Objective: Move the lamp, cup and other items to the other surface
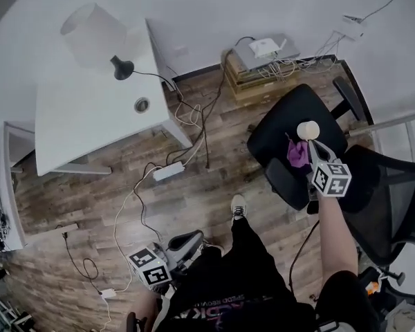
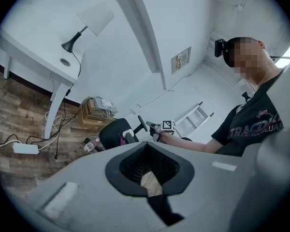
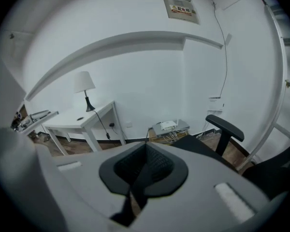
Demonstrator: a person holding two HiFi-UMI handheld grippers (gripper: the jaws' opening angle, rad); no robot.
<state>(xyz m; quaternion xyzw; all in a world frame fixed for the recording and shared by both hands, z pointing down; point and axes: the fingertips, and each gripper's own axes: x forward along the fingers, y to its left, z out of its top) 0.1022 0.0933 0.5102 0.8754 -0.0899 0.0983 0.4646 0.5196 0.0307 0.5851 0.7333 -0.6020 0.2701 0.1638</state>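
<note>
Well, cone-shaded lamp [image 1: 97, 40] on smooth white table [image 1: 90, 126].

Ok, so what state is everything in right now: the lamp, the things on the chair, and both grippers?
Lamp: upright on the white table, cord trailing off the edge.
Pale cup: standing on the black chair seat, not gripped.
Purple item: crumpled beside the cup.
Right gripper: jaws shut, nothing between them.
Left gripper: jaws look closed, empty.
</note>
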